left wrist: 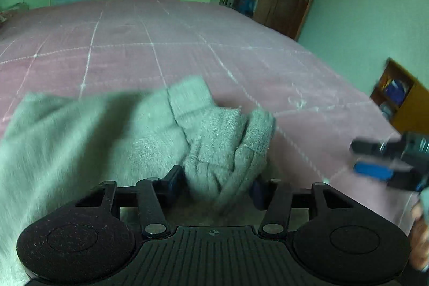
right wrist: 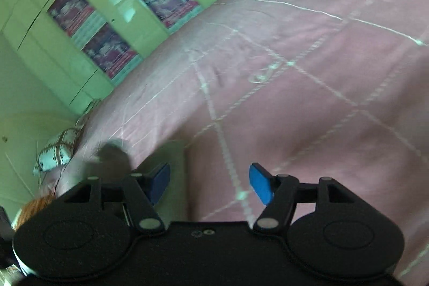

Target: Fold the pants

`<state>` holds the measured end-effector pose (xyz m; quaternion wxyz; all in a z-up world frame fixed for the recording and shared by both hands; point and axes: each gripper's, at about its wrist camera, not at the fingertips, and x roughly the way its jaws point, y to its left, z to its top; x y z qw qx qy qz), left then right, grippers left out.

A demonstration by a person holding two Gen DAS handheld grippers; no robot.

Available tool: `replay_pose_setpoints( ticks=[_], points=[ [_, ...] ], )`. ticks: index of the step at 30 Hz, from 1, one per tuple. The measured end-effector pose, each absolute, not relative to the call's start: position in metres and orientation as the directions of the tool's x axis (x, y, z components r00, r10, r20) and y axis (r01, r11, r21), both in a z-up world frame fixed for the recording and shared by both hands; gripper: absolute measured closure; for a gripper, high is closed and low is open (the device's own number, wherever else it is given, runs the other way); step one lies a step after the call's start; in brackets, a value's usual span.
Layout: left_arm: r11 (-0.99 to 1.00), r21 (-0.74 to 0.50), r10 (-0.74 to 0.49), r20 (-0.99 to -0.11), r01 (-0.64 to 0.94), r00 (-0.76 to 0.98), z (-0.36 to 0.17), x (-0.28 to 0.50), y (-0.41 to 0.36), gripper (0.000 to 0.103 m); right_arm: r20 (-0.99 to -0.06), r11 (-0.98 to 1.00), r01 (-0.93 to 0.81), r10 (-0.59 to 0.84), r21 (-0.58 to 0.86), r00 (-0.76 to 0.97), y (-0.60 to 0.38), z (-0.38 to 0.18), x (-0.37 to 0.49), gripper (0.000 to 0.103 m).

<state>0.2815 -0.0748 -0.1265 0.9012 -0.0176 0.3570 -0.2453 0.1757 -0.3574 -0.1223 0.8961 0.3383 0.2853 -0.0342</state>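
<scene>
- Slippage is my first worry. The grey knit pants (left wrist: 107, 138) lie on the pink bed (left wrist: 187, 44), one ribbed end bunched up into a wad between the fingers of the left tool (left wrist: 215, 186).
- Is it clamped on them?
- I cannot tell. Its fingers stand partway apart with the wad filling the gap, and one pad (left wrist: 174, 178) sits against the cloth, but the frame is smeared and does not show whether there is any real pinch.
- So if it lifts or drags from here?
- With a loose hold the knit would likely slide out and drop in a heap, and any fold line would be lost. With a firm hold on a wad instead of a flat edge, I would expect the fold to come out twisted and lumpy.
- And the other side?
- The right tool (right wrist: 209, 184) has its fingers spread with nothing between them, only the bed cover below. In its own view I see no pants at all, so it seems well off the garment.
- Meaning one-handed handling.
- Probably. Pulling from a single end could skew the legs across the bed or rumple the cover underneath. Both views are blurred, so a fast grab may also catch the bedspread together with the cloth.
</scene>
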Motion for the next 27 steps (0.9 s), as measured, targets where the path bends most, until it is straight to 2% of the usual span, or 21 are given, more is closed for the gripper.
replay_pose_setpoints(
  ticks=[4, 9, 16, 21, 27],
  points=[
    [0.873, -0.329, -0.488, -0.586, 0.361, 0.647, -0.115, 0.262, -0.031, 0.050, -0.514, 0.751, 0.244, 0.146, 0.614, 0.845, -0.375, -0.127, 0.172, 0.042],
    [0.895, -0.319, -0.445, -0.569, 0.313, 0.692, -0.100, 0.229, 0.015, 0.047, -0.494, 0.734, 0.193, 0.217, 0.651, 0.842, -0.364, -0.132, 0.176, 0.043],
    [0.889, -0.405, -0.422, -0.539, 0.215, 0.729, -0.106, 0.197, 0.081, 0.044, -0.494, 0.782, 0.134, 0.242, 0.609, 0.835, -0.328, -0.117, 0.173, 0.043],
    [0.909, -0.383, -0.375, -0.581, 0.164, 0.722, -0.126, 0.183, 0.109, 0.044, -0.497, 0.795, 0.125, 0.240, 0.593, 0.834, -0.317, -0.108, 0.172, 0.042],
    [0.940, -0.293, -0.328, -0.631, 0.175, 0.703, -0.140, 0.188, 0.118, 0.044, -0.463, 0.782, 0.047, 0.319, 0.622, 0.827, -0.297, -0.103, 0.179, 0.045]
  ],
)
